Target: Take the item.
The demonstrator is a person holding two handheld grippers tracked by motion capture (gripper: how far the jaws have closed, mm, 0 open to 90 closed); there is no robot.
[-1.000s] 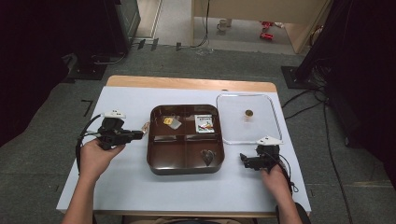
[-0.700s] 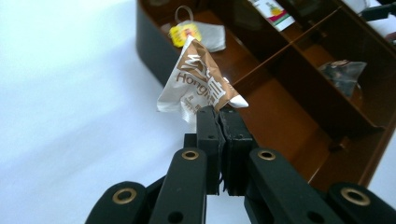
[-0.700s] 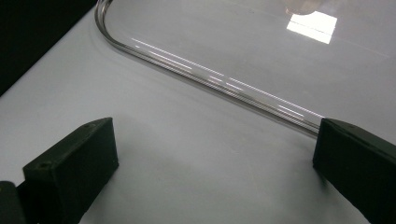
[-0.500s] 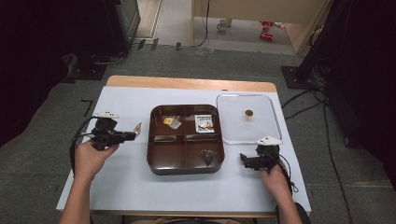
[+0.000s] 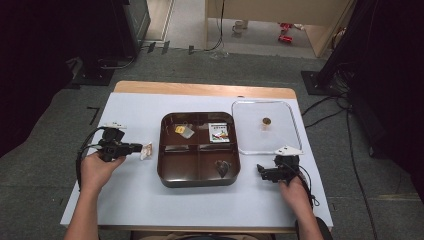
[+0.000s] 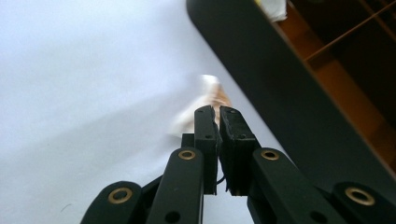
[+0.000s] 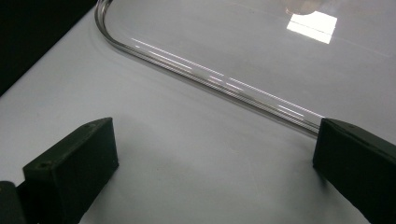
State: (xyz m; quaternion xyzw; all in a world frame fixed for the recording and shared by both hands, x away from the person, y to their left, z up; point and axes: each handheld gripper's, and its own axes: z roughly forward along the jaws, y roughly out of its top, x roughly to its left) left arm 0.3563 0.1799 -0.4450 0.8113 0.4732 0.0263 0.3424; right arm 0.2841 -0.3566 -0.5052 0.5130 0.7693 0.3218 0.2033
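In the high view, the left tongs (image 5: 141, 148) are at the left side of the bench (image 5: 135, 200), just beside the left wall of the brown tray (image 5: 165, 165). Their tips are closed on a small wrapped candy (image 5: 146, 150), which is pale with some orange in it. The candy is outside the tray, close to its left rim and above the white cover of the bench. The tray stands in the middle of the bench and has four compartments. The far left compartment holds a small yellow and grey packet (image 5: 184, 130), the far right one holds a flat printed packet (image 5: 219, 133), and the near right one holds a dark piece (image 5: 223, 167). A clear lid (image 5: 292, 125) lies right of the tray, with a small round brown thing (image 5: 267, 121) on it. The right tongs (image 5: 260, 171) rest low near the front corner of the lid and point toward the tray.

In the left gripper view, the two black jaws are almost together and pinch the candy (image 6: 212, 93) at their tips. The candy is blurred. The dark wall of the tray (image 6: 280, 84) runs just beside it.

In the right gripper view, the jaws stand wide apart and hold nothing. Between them are the white bench (image 7: 187, 163) and the curved edge of the clear lid (image 7: 215, 77).
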